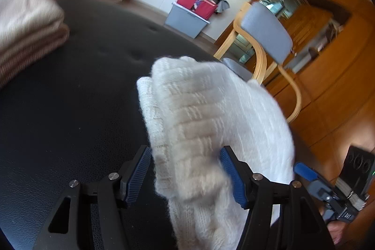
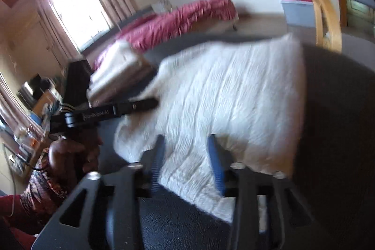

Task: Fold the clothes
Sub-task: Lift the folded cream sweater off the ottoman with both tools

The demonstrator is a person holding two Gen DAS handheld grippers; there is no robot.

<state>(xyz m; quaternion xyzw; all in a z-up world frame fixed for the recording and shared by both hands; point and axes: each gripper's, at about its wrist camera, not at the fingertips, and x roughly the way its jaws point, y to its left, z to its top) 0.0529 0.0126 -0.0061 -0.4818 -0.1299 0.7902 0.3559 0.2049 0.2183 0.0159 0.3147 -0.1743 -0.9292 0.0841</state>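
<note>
A white knitted sweater (image 1: 211, 114) is folded into a thick bundle and held above the black leather surface (image 1: 70, 109). My left gripper (image 1: 187, 175) is shut on one end of the bundle, knit bulging between its blue pads. In the right wrist view the sweater (image 2: 234, 95) spreads forward over the black surface (image 2: 339, 109). My right gripper (image 2: 187, 163) is shut on its near edge. The left gripper (image 2: 140, 107) shows there at the sweater's left side. The right gripper's blue fingers (image 1: 307, 172) show low right in the left wrist view.
A stack of folded beige and white clothes (image 1: 25, 27) lies on the black surface at the left, also seen in the right wrist view (image 2: 117, 72). A pink-covered bed (image 2: 178, 20), a grey bin with clothes (image 1: 187, 18), a wooden chair (image 1: 264, 39) and wooden cabinets (image 1: 328, 50) stand around.
</note>
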